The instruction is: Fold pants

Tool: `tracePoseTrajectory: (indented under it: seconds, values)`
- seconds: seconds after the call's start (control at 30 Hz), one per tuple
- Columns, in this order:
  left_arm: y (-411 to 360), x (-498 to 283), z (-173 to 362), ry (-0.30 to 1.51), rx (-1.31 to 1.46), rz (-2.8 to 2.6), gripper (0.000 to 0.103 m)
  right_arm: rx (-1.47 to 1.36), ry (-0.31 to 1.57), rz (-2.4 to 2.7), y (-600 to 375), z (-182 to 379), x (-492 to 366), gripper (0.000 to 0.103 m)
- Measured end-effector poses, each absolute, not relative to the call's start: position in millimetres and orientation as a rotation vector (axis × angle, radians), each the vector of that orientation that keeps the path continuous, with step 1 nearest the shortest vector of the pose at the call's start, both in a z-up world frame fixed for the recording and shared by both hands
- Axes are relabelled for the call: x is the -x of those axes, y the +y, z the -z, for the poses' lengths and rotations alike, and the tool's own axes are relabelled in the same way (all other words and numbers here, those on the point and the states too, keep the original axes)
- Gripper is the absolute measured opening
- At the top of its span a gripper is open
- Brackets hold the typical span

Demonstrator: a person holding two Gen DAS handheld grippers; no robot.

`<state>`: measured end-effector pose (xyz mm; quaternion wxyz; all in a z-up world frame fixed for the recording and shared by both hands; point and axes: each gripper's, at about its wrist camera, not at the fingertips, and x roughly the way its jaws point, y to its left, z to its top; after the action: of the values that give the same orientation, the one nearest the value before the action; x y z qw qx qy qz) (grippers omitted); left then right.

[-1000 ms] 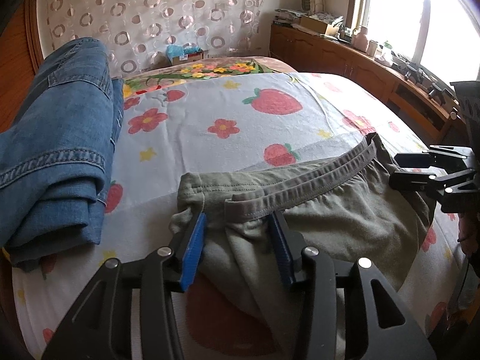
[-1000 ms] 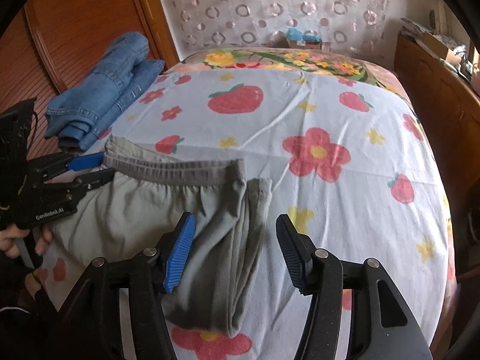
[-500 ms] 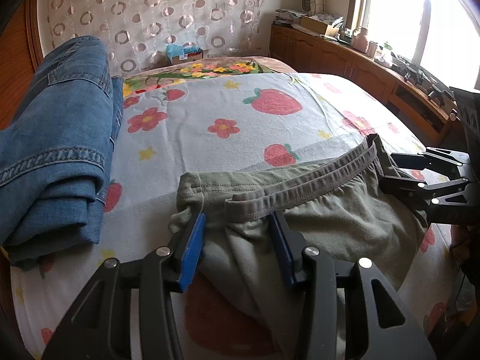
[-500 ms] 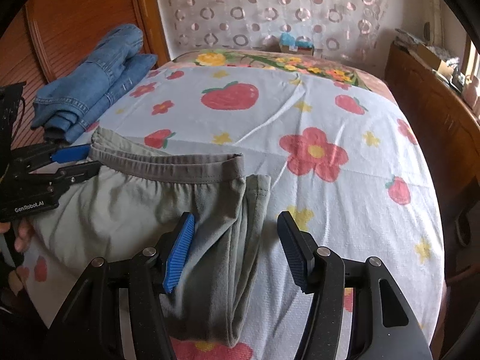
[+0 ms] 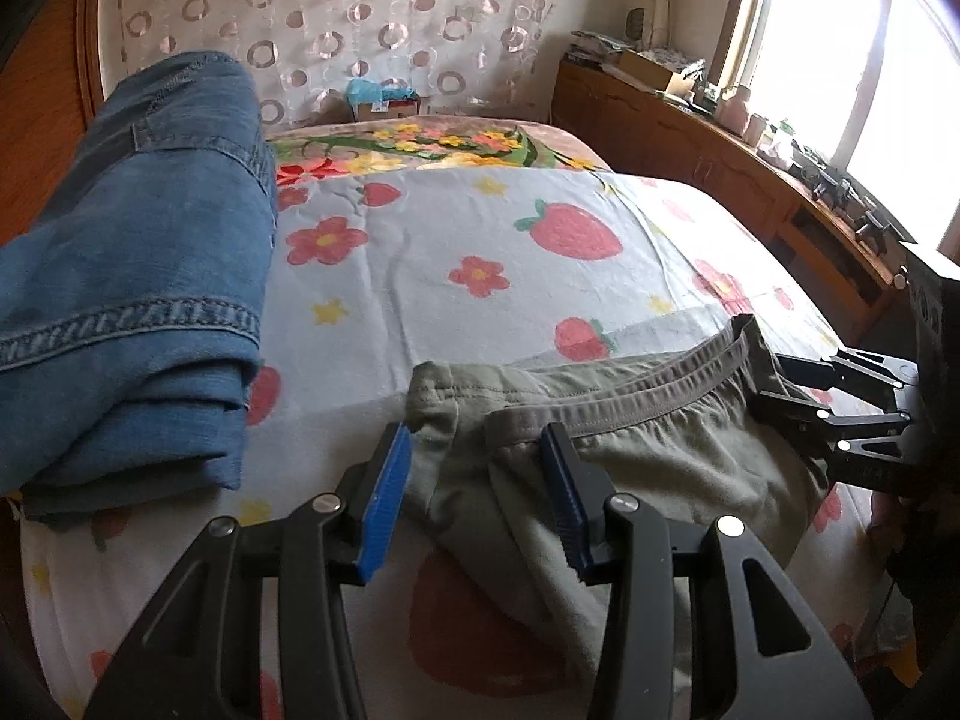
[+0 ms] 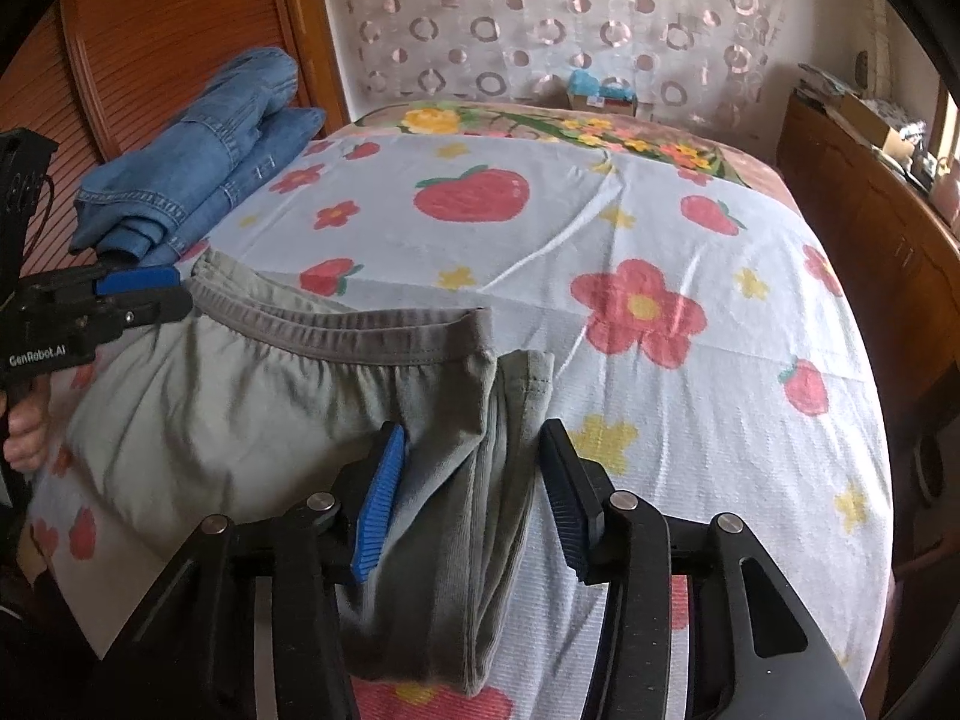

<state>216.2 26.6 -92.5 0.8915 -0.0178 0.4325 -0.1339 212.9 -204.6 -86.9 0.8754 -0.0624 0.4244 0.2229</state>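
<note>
Olive-green pants [image 5: 660, 450] with a grey waistband lie folded on the flowered bed sheet [image 5: 480, 240]. My left gripper [image 5: 474, 480] stands over their left end. Bunched fabric and the waistband's end lie between its blue pads [image 5: 387, 498], which do not squeeze it. In the right wrist view my right gripper [image 6: 471, 480] straddles the folded right edge of the pants [image 6: 252, 408]. Its jaws are closing with the cloth between them, not pinched. Each gripper shows in the other's view: the right gripper [image 5: 840, 408] at the waistband's far end, the left gripper [image 6: 126, 300] held by a hand.
Folded blue jeans [image 5: 132, 300] are stacked at the bed's left side beside a wooden panel [image 6: 168, 30]. A wooden cabinet [image 5: 720, 168] with clutter runs under the window on the right. A small box [image 6: 600, 93] sits at the bed's head by the patterned curtain.
The right gripper's jaws have narrowed around the folded edge of the pants. The left gripper has stayed put with its jaws unchanged.
</note>
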Motion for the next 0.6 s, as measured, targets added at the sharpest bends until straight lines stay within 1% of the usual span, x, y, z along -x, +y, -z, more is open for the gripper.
tracePoseTrajectory:
  seconds: [0.07,0.13,0.23,0.27,0.3,0.47,0.6]
  values:
    - [24.3,-220.6,98.8,0.923,0.026,0.271,0.044,0.129,0.886,-0.465,-204.3,86.8,-212.9,0.046]
    - [23.6,-220.9,101.9,0.920,0.017,0.267,0.046,0.132,0.886,-0.465,-204.5,86.9,-212.9,0.046]
    - [24.1,-221.6,103.6,0.915,0.012,0.261,0.051,0.130,0.886,-0.466,-203.7,86.7,-212.6,0.046]
    - [24.9,-222.0,104.3,0.913,0.013,0.255,0.056,0.130,0.886,-0.466,-203.8,86.7,-212.7,0.046]
    - [26.3,-222.4,104.8,0.910,0.014,0.251,0.057,0.129,0.886,-0.466,-203.8,86.8,-212.7,0.046]
    - [26.5,-222.5,105.4,0.905,0.008,0.251,0.058,0.127,0.885,-0.474,-201.5,86.2,-212.1,0.042]
    - [27.7,-223.3,105.0,0.908,0.021,0.249,0.058,0.125,0.885,-0.486,-199.9,86.0,-211.5,0.037]
